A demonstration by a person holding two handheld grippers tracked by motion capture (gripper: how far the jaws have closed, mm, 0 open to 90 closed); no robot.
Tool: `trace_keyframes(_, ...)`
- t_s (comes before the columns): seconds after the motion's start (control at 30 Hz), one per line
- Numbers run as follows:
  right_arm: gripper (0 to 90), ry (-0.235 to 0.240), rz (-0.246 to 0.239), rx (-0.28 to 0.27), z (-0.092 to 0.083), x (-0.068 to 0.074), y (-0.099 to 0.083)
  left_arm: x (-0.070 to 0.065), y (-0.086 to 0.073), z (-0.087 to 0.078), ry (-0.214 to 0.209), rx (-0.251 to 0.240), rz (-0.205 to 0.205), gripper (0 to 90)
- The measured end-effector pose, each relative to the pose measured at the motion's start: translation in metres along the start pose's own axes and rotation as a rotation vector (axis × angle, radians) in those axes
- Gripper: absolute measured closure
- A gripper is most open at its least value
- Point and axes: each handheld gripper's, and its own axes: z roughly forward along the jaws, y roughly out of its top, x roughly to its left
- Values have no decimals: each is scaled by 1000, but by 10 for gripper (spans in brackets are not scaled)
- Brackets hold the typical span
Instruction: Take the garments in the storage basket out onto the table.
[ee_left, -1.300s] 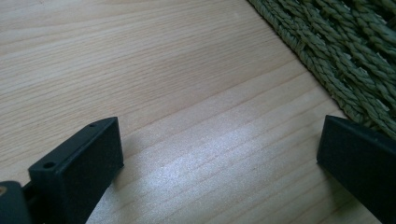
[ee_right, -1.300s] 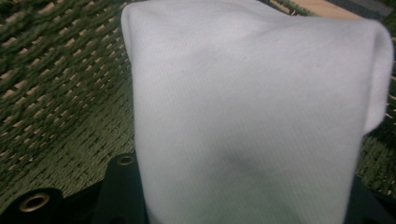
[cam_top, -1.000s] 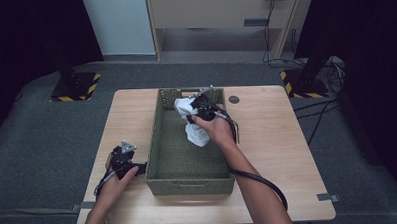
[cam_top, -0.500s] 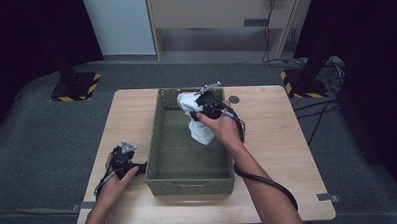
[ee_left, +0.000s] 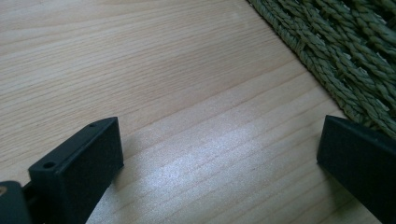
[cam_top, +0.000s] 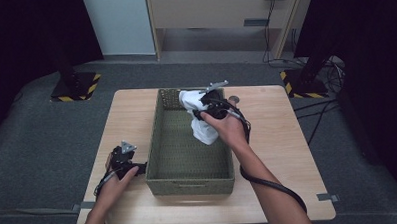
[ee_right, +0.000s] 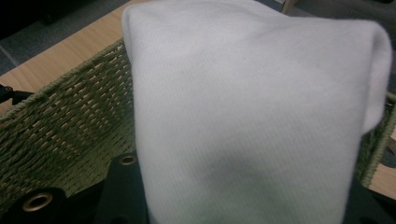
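Observation:
A white cloth (cam_top: 199, 119) hangs over the far right part of the green woven basket (cam_top: 160, 138), lifted off its floor. My right gripper (cam_top: 202, 108) is shut on the cloth (ee_right: 252, 112), which drapes over its jaws and hides the tips. At the basket's near left corner my left gripper (cam_top: 133, 167) rests low on the wooden table (cam_top: 126, 119). Its jaws stand wide apart over bare wood (ee_left: 201, 116), with nothing between them and the basket wall (ee_left: 345, 60) just to the right.
A small dark round object (cam_top: 234, 98) lies on the table beyond the right hand. Cables trail from both grippers. Black stand bases with yellow striped tape (cam_top: 75, 89) sit on the grey floor to either side. A wooden cabinet (cam_top: 218, 16) stands behind the table.
The right gripper has risen and moved toward the basket's far right corner, carrying the white cloth higher so more of it hangs free. The left gripper has stayed put.

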Motion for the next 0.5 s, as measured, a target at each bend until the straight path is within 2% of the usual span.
trace_keyframes(0.23,523,-11,10,-23,-14,-6,0,0,0,0,-1,1,0,0)
trace_keyframes(0.5,523,-24,-6,-40,-29,-9,2,0,0,0,-1,-2,-3,0)
